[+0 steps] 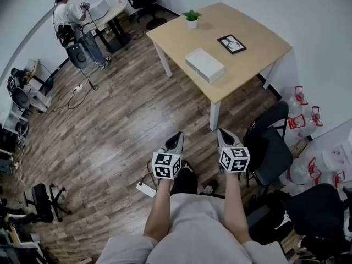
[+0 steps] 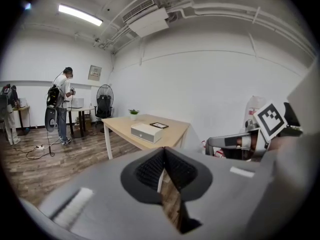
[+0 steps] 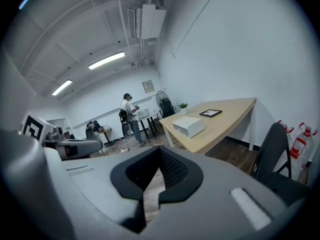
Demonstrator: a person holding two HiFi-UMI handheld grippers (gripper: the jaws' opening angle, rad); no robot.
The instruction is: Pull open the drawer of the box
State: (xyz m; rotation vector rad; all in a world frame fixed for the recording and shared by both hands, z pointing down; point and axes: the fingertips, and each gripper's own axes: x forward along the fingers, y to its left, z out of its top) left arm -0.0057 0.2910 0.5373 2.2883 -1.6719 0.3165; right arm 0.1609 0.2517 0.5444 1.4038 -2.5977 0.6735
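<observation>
Well short of the table, the approach is the step in hand. The left gripper has its jaws together on nothing. The box lies on the table, well apart, its drawer seemingly shut. The right gripper is likewise closed and empty. The next move, I judge, calls for stepping closer and parting one gripper's jaws for the drawer front

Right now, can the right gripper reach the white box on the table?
Probably not yet. The right gripper, jaws together and empty, is held near the body, while the white box sits on the table across open floor; nothing blocks the way.
</observation>
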